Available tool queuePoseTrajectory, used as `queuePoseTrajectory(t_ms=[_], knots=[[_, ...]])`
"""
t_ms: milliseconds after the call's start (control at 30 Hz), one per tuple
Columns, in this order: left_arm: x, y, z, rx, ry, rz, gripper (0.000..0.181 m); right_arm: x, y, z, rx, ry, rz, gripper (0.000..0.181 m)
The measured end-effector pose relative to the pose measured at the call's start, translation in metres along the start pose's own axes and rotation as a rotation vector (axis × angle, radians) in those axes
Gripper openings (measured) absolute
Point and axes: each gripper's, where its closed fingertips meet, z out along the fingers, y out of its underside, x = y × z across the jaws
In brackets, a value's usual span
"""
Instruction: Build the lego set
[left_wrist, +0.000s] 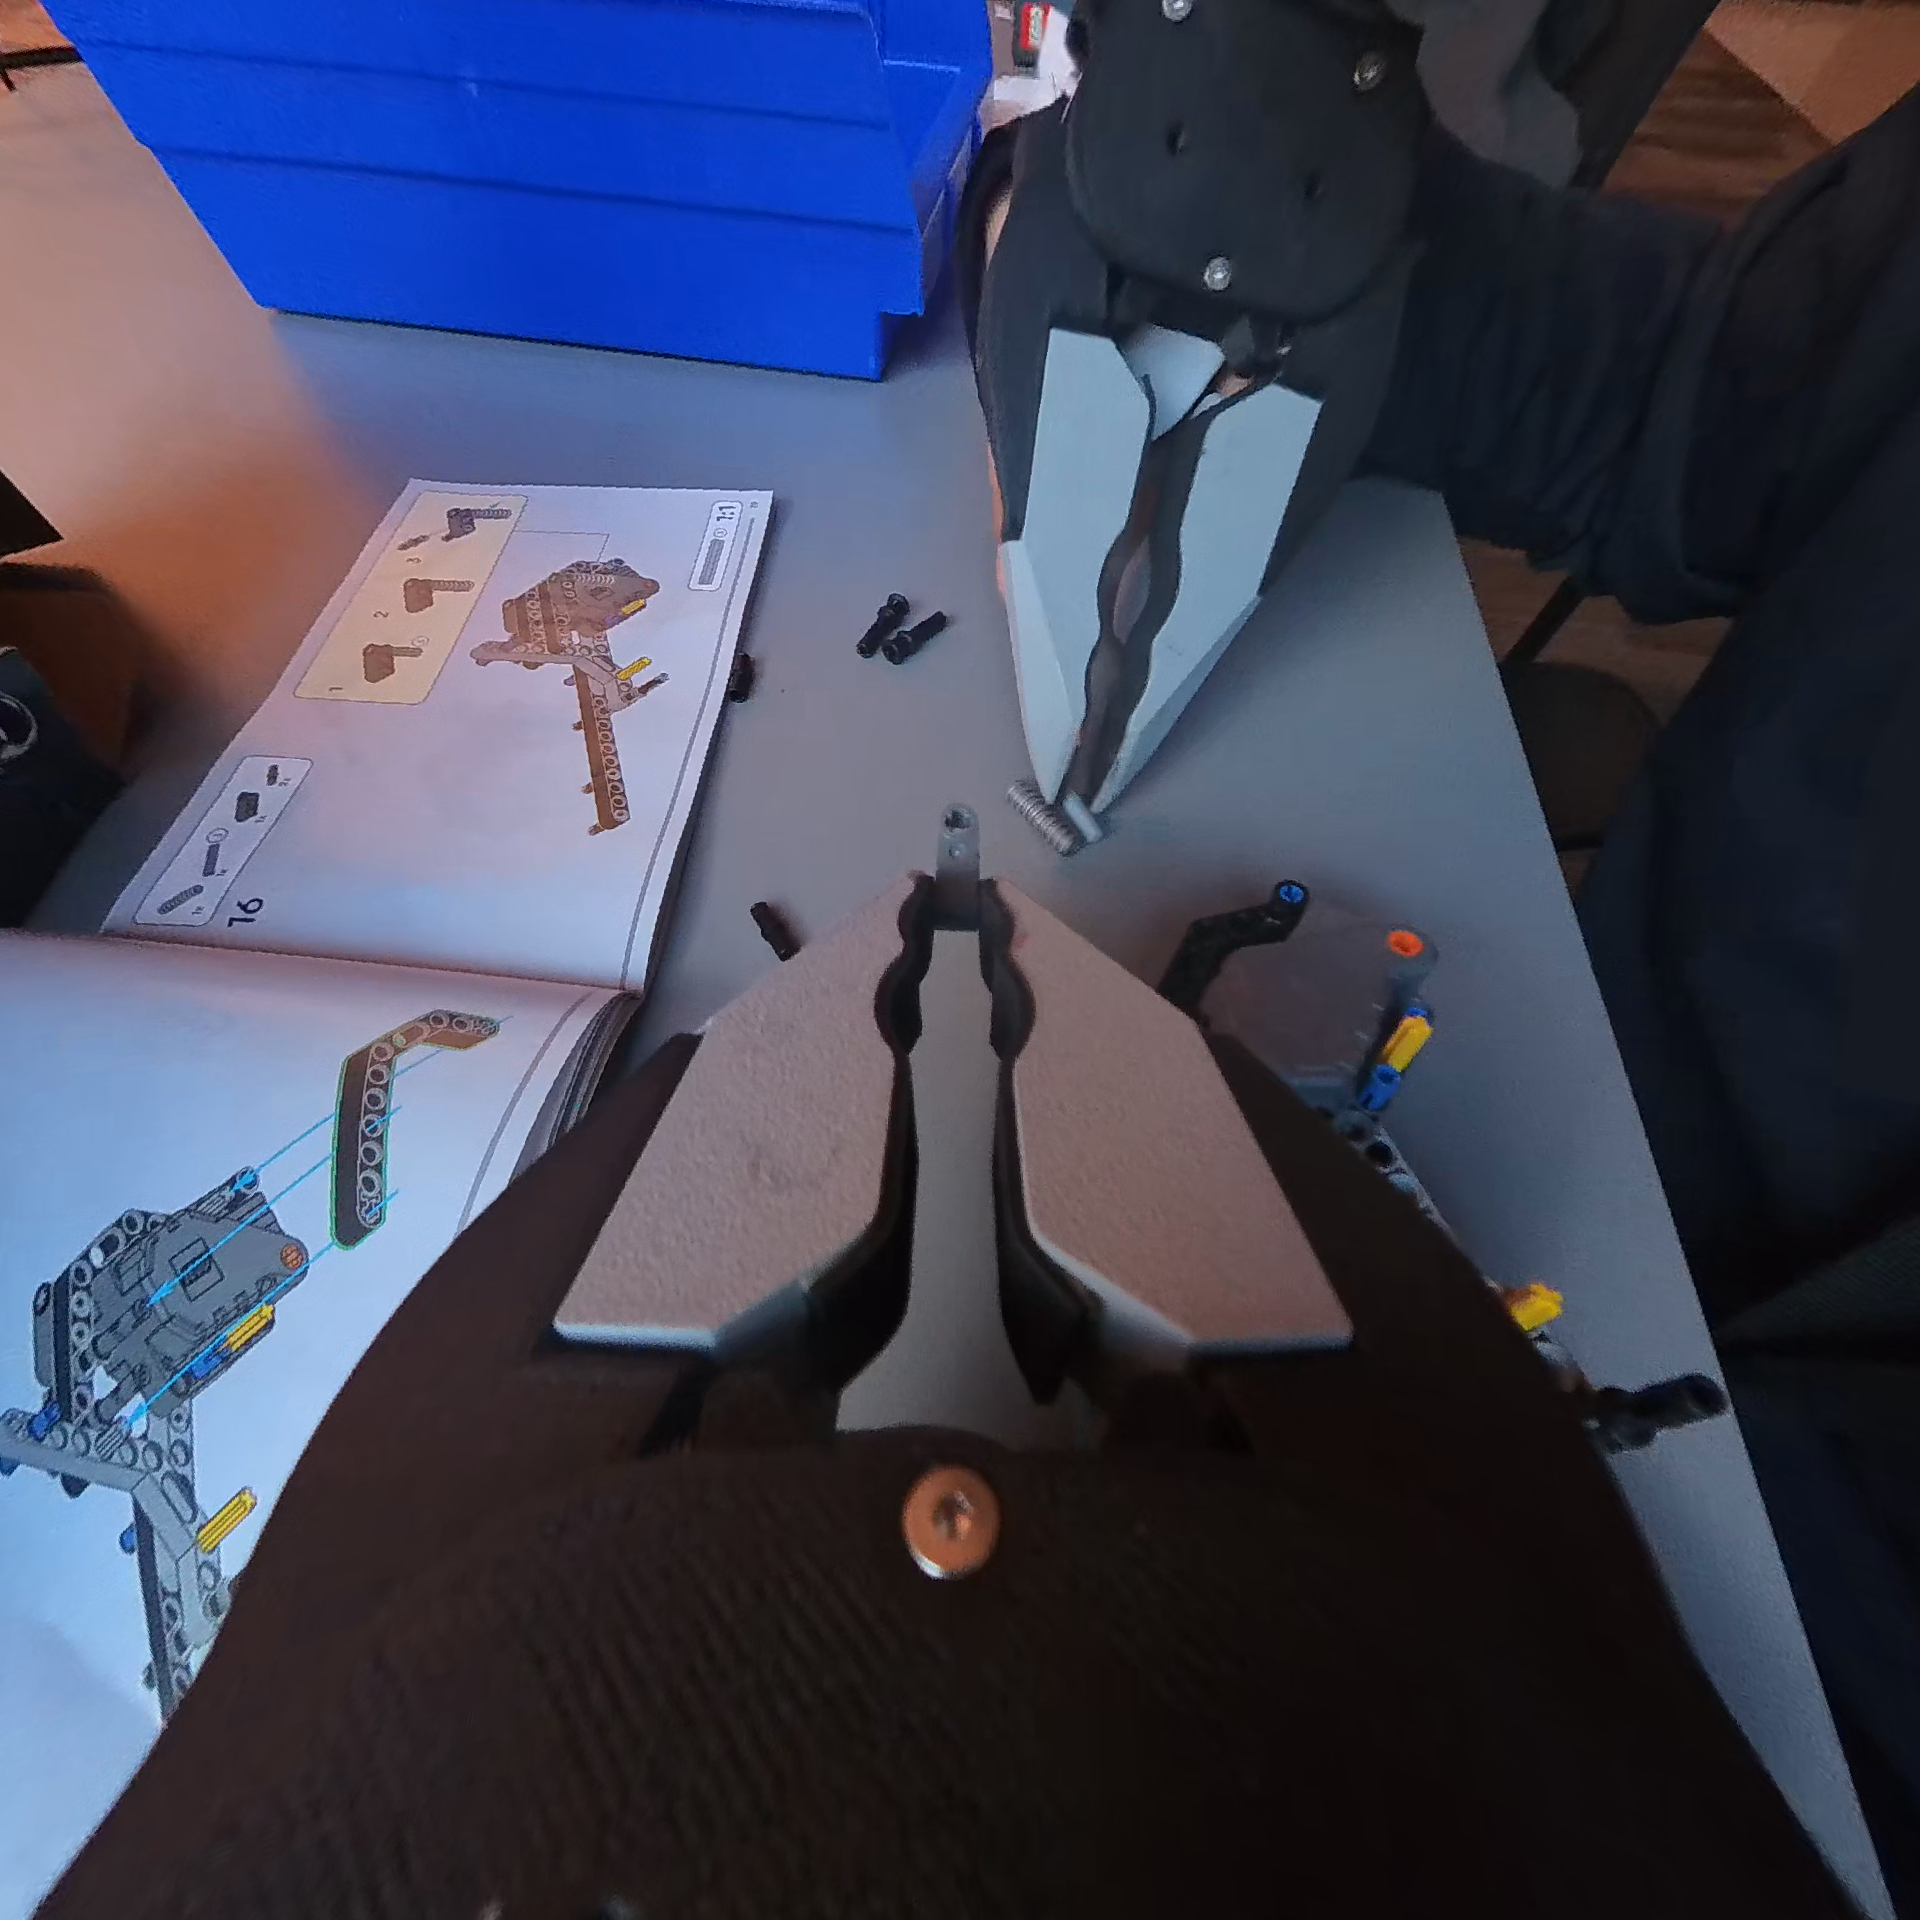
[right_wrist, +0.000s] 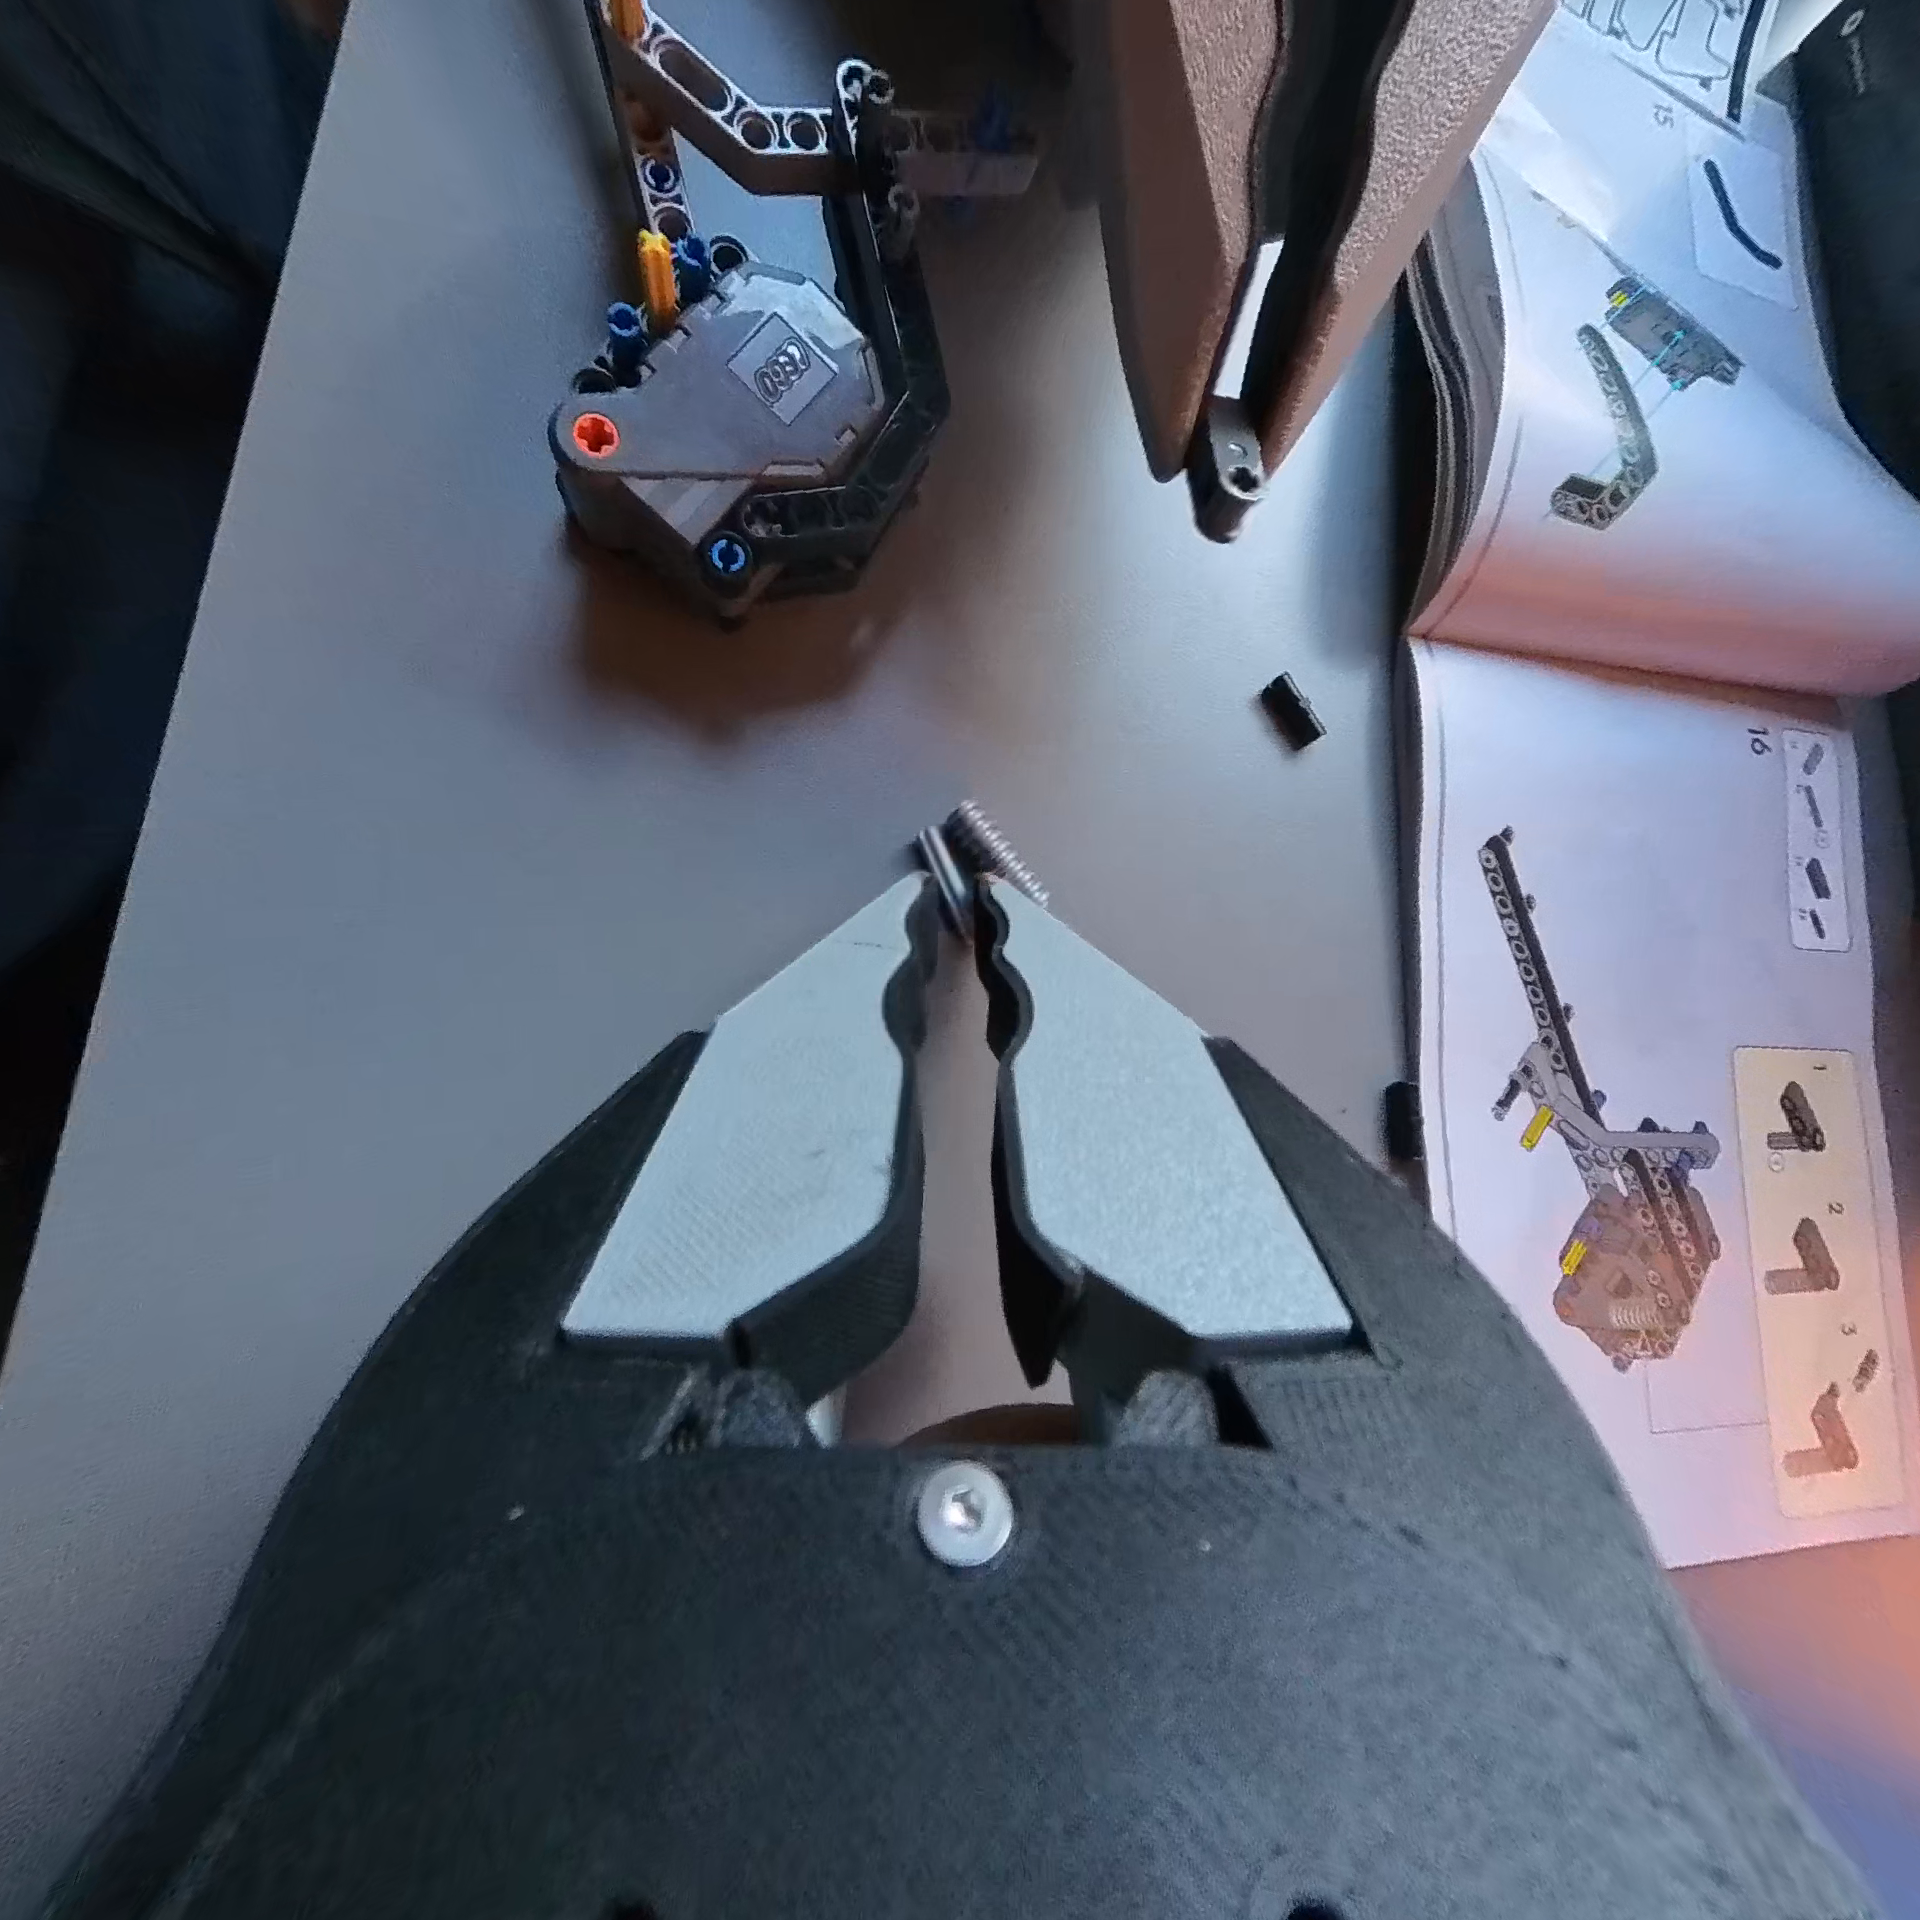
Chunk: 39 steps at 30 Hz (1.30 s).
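My left gripper (left_wrist: 956, 896) is shut on a small grey connector piece (left_wrist: 957, 847) that sticks out past its tips, held above the table. It also shows in the right wrist view (right_wrist: 1231, 473). My right gripper (right_wrist: 961, 899) is shut on a dark axle with a grey worm gear (right_wrist: 997, 847) on it, down at the table. In the left wrist view it (left_wrist: 1081, 821) stands tip-down with the gear (left_wrist: 1042, 819) at its tip. The part-built model with a grey motor block (right_wrist: 727, 416) and black and grey beams lies on the table beyond the right gripper.
An open instruction booklet (left_wrist: 436, 727) lies left of the left gripper. Loose black pins (left_wrist: 899, 629) and small black pieces (left_wrist: 774, 925) (right_wrist: 1291, 711) lie on the grey table (left_wrist: 1299, 727). Stacked blue bins (left_wrist: 540, 177) stand at the back. The table's edge (left_wrist: 1538, 790) runs along the right. Left tips to right tips: about 8 cm.
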Motion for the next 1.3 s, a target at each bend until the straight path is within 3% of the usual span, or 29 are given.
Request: queuePoseTrajectory(t_ms=[300,500,667,900,1300], knots=[[0.003,-0.001,-0.001,0.012,0.027,-0.004,0.006,-0.003,-0.001,0.0,0.014,-0.034,0.013,0.001],[0.01,-0.016,-0.009,0.12,0.105,-0.061,0.006,0.01,-0.038,-0.017,0.264,-0.013,0.067,0.001],[0.011,-0.039,-0.019,0.28,0.14,-0.131,0.006,0.039,-0.064,-0.036,0.482,0.13,0.127,0.001],[-0.007,-0.062,-0.033,0.412,0.006,-0.226,0.006,0.056,-0.095,-0.056,0.621,0.439,0.01,0.0],[0.007,-0.066,-0.043,0.434,0.103,-0.135,0.006,0.051,-0.102,-0.057,0.711,0.33,0.089,0.0]])
